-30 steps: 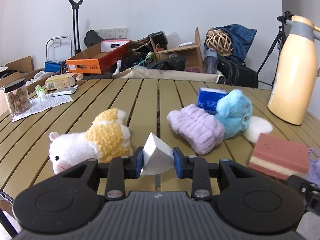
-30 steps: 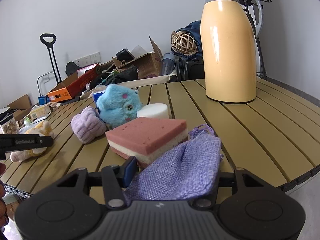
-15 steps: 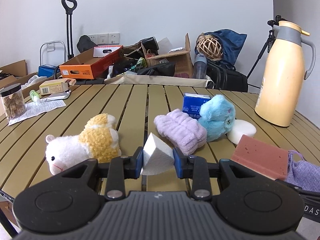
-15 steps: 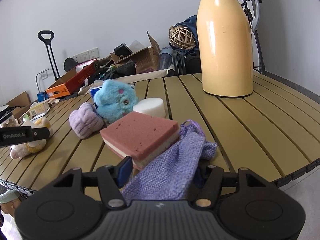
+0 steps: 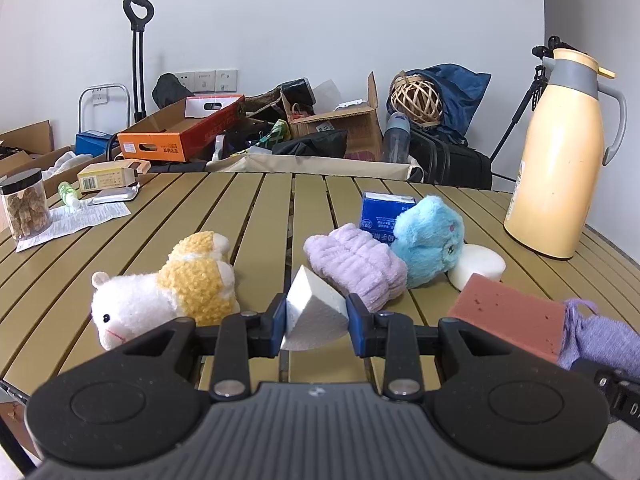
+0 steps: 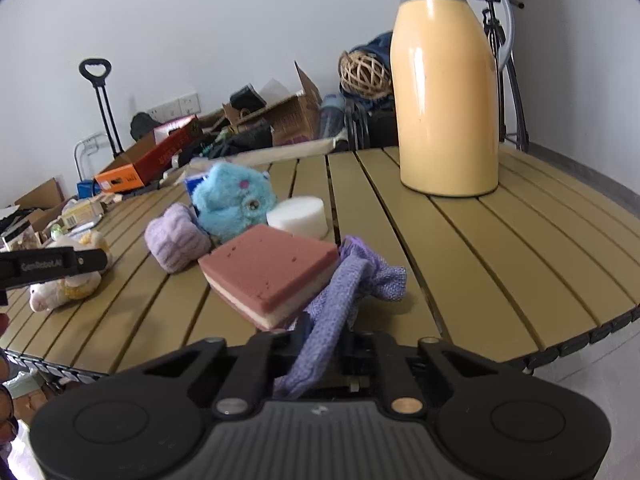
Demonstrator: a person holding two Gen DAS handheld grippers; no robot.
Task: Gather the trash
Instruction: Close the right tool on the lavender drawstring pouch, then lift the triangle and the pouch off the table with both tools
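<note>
The left gripper (image 5: 316, 326) is clamped on a white foam wedge (image 5: 314, 318), its pads pressing both flanks, with the wedge's point standing up between them. The right gripper (image 6: 326, 344) has just been closing and is now pinched tight on the bunched mouth of a purple mesh bag (image 6: 340, 300), whose far end lies on the table (image 6: 500, 248) against a pink sponge (image 6: 268, 270). The step in hand looks like bagging the wedge, and the bag's mouth is squeezed flat, so 1 pinch alone probably will not leave an opening; it would help to lift the bag so it hangs and gapes, or to regrip 1 lip only, before bringing the wedge over. The sponge touches the fabric and could be dragged along if the bag is pulled low across the slats, so a lift first seems wiser. Beyond the sponge lie a white foam disc (image 6: 297, 216), a blue plush (image 6: 234, 204) and a lilac cloth roll (image 6: 176, 238), close together, with a blue carton (image 5: 386, 210) behind them; a plush lamb (image 5: 160, 292) sits apart to the left. The table is of olive slats with gaps between. A tall cream flask (image 6: 444, 88) stands further right. Behind, along the white wall, is a clutter of boxes (image 5: 180, 136) and bags.
</note>
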